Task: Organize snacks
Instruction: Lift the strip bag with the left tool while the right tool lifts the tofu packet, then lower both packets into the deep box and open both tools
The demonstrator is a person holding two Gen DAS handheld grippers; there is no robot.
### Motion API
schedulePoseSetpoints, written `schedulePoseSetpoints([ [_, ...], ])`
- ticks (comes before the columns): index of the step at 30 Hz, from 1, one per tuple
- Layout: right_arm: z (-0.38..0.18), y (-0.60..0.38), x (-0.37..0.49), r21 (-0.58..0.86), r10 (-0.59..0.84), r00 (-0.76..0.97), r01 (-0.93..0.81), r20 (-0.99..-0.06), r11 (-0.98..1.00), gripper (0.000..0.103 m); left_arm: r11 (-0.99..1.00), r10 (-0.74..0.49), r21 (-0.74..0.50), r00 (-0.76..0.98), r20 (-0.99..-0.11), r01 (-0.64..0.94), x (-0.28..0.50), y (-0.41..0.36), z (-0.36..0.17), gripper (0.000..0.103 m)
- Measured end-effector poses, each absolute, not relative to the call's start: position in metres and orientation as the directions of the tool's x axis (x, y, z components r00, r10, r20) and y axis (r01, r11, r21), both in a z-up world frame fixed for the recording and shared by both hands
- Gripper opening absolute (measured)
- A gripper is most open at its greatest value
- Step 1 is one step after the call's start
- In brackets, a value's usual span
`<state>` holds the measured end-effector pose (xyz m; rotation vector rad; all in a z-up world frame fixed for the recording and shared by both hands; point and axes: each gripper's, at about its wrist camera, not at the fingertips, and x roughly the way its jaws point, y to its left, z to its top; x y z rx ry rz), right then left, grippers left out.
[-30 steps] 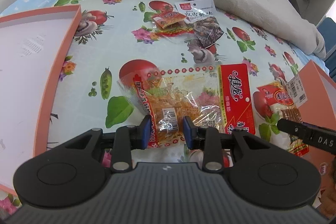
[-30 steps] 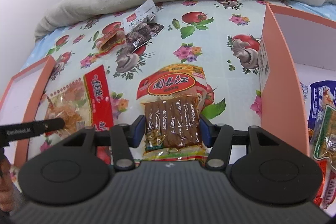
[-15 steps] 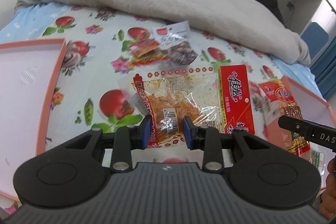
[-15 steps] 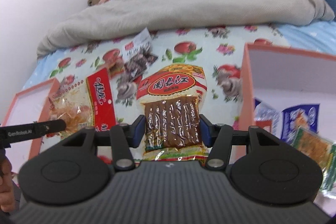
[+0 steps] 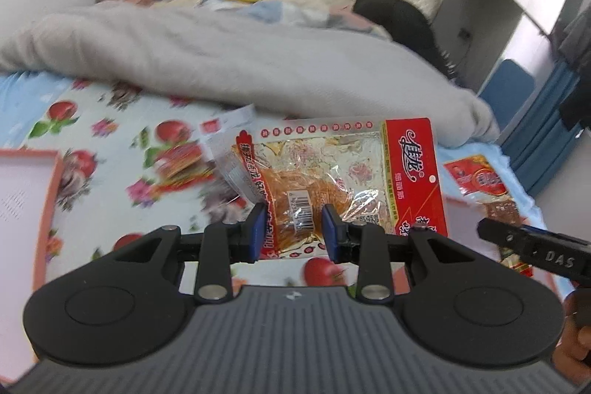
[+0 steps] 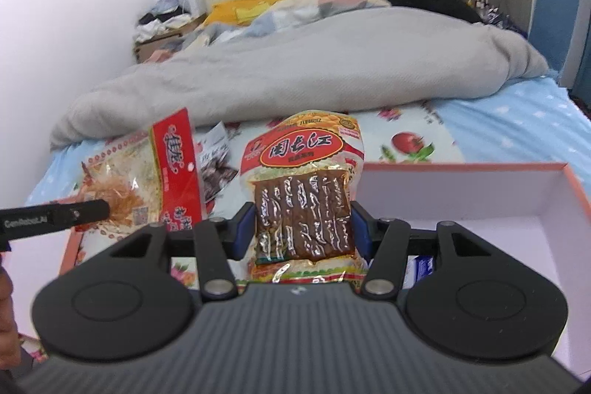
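My left gripper [image 5: 293, 228] is shut on a clear packet of orange shredded snack with a red side band [image 5: 340, 172], held up above the bed; it also shows in the right wrist view [image 6: 147, 172]. My right gripper [image 6: 301, 228] is shut on a packet of brown strips with a red oval label [image 6: 303, 194], raised in front of the near wall of the pink-rimmed box [image 6: 461, 198]; this packet shows at the right of the left wrist view [image 5: 487, 187].
Two small packets [image 5: 184, 161] lie on the fruit-print sheet [image 5: 110, 135]. Another pink-rimmed box [image 5: 22, 209] sits at the left. A grey duvet [image 6: 314, 72] is heaped across the bed behind. A blue packet [image 6: 421, 264] lies in the right box.
Both grippers have lifted their packets off the sheet and tilted up, so more of the duvet and headboard shows. The right packet has moved toward the right box.
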<state>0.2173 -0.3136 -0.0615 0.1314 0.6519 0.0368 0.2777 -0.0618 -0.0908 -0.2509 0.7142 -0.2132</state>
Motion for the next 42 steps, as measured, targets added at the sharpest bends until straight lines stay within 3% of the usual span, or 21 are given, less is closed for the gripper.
schedulePoseSetpoints([
  [15, -0.031, -0.393, 0.198, 0.049, -0.093, 0.819, 0.146, -0.566, 0.988, 0.056, 0.894, -0.444, -0.341, 0.682, -0.581, 0.291, 0.279, -0.165, -0.063, 0.037],
  [19, -0.043, -0.421, 0.185, 0.059, -0.141, 0.798, 0.215, -0.586, 0.975, 0.056, 0.88, -0.475, -0.333, 0.642, -0.602, 0.338, 0.275, -0.195, -0.074, 0.037],
  [22, -0.053, -0.436, 0.174, 0.054, -0.173, 0.777, 0.257, -0.605, 0.965, 0.056, 0.839, -0.545, -0.399, 0.568, -0.617, 0.371, 0.274, -0.211, -0.084, 0.037],
  [25, -0.068, -0.449, 0.164, 0.069, -0.178, 0.752, 0.285, -0.634, 0.956, 0.056, 0.85, -0.522, -0.344, 0.557, -0.646, 0.398, 0.269, -0.232, -0.092, 0.037],
  [40, -0.136, -0.496, 0.145, 0.135, -0.165, 0.62, 0.407, -0.767, 0.904, 0.058, 0.815, -0.543, -0.343, 0.407, -0.735, 0.468, 0.259, -0.287, -0.148, 0.037],
  [42, -0.138, -0.497, 0.144, 0.131, -0.162, 0.613, 0.405, -0.773, 0.905, 0.064, 0.816, -0.541, -0.341, 0.408, -0.735, 0.467, 0.259, -0.287, -0.149, 0.037],
])
